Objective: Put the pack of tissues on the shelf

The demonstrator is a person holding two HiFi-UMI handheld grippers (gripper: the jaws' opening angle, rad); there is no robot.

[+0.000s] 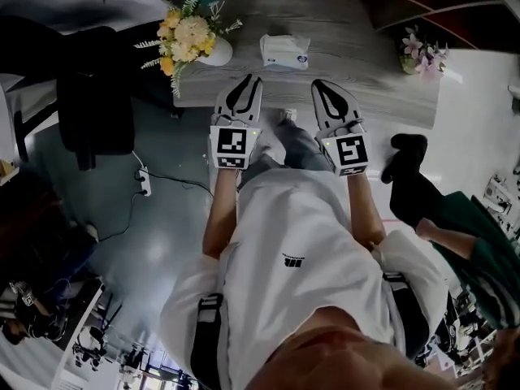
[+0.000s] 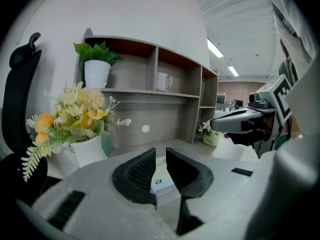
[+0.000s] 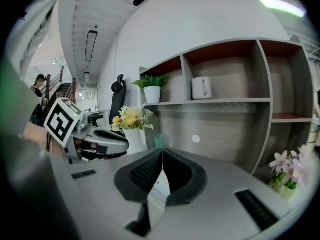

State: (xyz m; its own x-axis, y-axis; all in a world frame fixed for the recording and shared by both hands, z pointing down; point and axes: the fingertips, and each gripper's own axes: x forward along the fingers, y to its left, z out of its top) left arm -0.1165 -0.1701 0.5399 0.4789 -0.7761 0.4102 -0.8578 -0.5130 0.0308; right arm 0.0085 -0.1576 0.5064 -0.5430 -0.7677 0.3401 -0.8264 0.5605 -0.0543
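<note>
The tissues (image 1: pixel 284 51) are lying on the worktop (image 1: pixel 357 51) between a bouquet (image 1: pixel 188 37) and a pink flower pot (image 1: pixel 421 54), just ahead of both grippers and touching neither. The left gripper (image 1: pixel 250 78) is hovering with its fingers (image 2: pixel 135 176) slightly parted and empty. The right gripper (image 1: pixel 321 84) is keeping its fingers (image 3: pixel 182 176) clenched on nothing, facing the shelf (image 3: pixel 225 102).

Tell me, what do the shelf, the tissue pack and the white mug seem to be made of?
The shelf is probably wood-look laminate board: matte grey with faint grain, brown inside the top compartments. The tissue pack looks like soft plastic film, white with blue print and slightly crumpled. The mug is likely glazed ceramic, smooth and plain white, though plastic can't be ruled out.
</note>
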